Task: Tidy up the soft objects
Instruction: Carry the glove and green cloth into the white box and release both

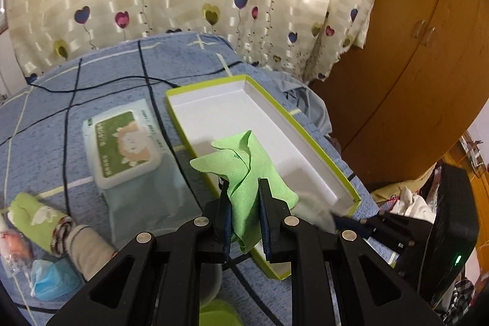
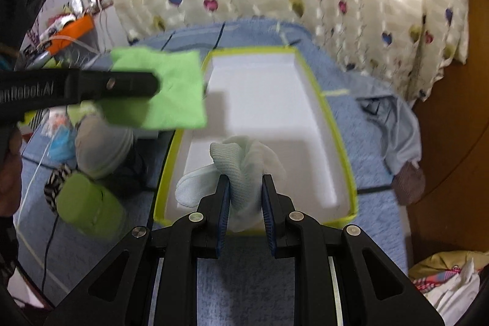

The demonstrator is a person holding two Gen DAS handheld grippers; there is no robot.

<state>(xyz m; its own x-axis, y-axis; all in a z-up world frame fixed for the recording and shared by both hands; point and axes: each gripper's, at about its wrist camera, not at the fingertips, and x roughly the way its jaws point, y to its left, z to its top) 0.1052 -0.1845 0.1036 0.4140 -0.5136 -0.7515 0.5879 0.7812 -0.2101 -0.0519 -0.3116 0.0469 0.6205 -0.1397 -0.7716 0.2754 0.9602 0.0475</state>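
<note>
1. Progress: the box (image 1: 308, 130) w/ lime rim and white inside lies open on the blue bedspread (image 1: 45, 118) and looks empty so far. Nothing appears packed yet, so the task reads as early stage.
2. Left gripper (image 1: 244, 203): jaws clamped on a green cloth (image 1: 244, 161). The cloth bunches up beyond the fingertips and hangs over the box's near left part, not yet resting inside as far as can be told.
3. Right gripper (image 2: 243, 194): jaws pinched on a white sock (image 2: 241, 161), held over the near end of the box. Whether the sock touches the box floor can't be told.
4. In the right wrist view the left gripper comes in from the left, w/ the green cloth just beside the box's far left rim. That view is motion-blurred.
5. Left to do, judging from the left wrist view: a green rolled item (image 1: 33, 216), a beige sock roll (image 1: 88, 249) and a blue face mask (image 1: 55, 280) lie in a cluster on the bedspread, left of the box. A wet-wipes pack (image 1: 122, 148) sits between that cluster and the box.
6. Likely step in hand: dropping both held pieces into the box, then fetching the rest.
</note>
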